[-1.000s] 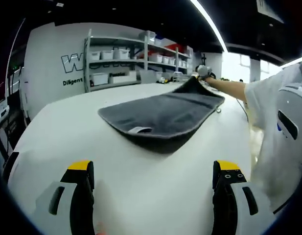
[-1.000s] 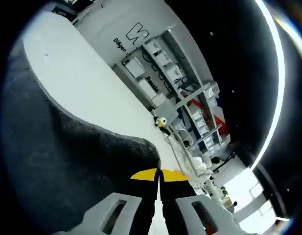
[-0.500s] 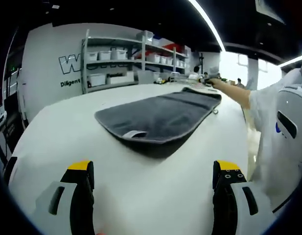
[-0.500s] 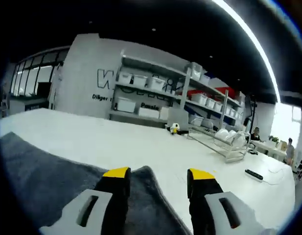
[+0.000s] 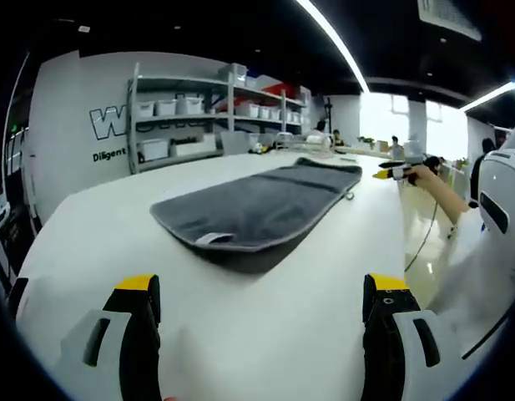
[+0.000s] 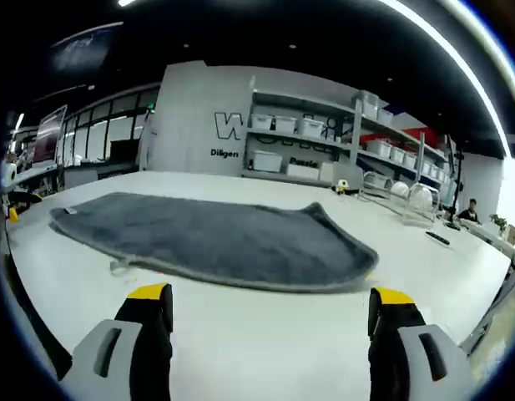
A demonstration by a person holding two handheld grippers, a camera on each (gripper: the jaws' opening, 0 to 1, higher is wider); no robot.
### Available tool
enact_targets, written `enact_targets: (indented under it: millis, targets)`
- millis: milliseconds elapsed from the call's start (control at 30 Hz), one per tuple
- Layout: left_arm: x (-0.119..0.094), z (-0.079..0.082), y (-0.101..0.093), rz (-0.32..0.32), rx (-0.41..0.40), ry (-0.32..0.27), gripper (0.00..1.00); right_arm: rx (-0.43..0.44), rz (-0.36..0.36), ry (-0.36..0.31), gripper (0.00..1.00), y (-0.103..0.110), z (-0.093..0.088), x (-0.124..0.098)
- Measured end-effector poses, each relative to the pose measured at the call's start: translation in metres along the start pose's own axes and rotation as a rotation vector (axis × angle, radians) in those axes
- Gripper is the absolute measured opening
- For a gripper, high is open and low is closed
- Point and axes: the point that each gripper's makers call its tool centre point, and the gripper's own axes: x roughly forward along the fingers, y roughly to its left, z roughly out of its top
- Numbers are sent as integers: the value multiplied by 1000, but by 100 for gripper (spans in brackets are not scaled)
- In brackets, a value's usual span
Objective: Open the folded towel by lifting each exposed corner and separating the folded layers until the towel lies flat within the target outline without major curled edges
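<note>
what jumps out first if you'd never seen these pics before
The dark grey towel spread out on the white table draws the eye, lying ahead of both open grippers, with a small pale tag at its near edge in the left gripper view. Behind it, shelves of white bins stand against a wall with large lettering. At the right of the left gripper view, a person's outstretched arm holds the right gripper off past the table edge.

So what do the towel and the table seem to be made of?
Towel: likely microfibre or terry cloth, dark grey, matte and fuzzy, with a soft rolled edge. Table: smooth white top with a faint sheen, perhaps laminate; the pictures leave it open.
</note>
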Motion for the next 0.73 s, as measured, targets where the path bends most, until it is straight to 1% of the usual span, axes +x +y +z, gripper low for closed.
enact_targets:
  millis: [67, 100, 167, 300, 433, 567, 633, 733]
  targets:
    - [-1, -2, -2, -5, 4, 5, 99, 2, -9, 29, 99, -6, -18, -12]
    - [-1, -2, -4, -8, 5, 7, 99, 8, -12, 33, 99, -9, -24, -16]
    - [-2, -3, -6, -12, 6, 7, 99, 31, -17, 32, 99, -16, -30, -22]
    - [-4, -4, -10, -13, 6, 5, 99, 41, -30, 14, 99, -29, -27, -25]
    - [-7, -6, -12, -9, -5, 0, 99, 51, -28, 6, 99, -33, -22, -22]
    - [-11, -10, -11, 1, -12, 7, 99, 60, -14, -8, 99, -34, -16, -18]
    - [-12, -10, -9, 6, -14, 6, 99, 61, -15, 8, 99, -32, -19, -15]
    - [-14, -10, -7, 10, -17, 5, 99, 61, -12, 10, 99, -30, -20, -14]
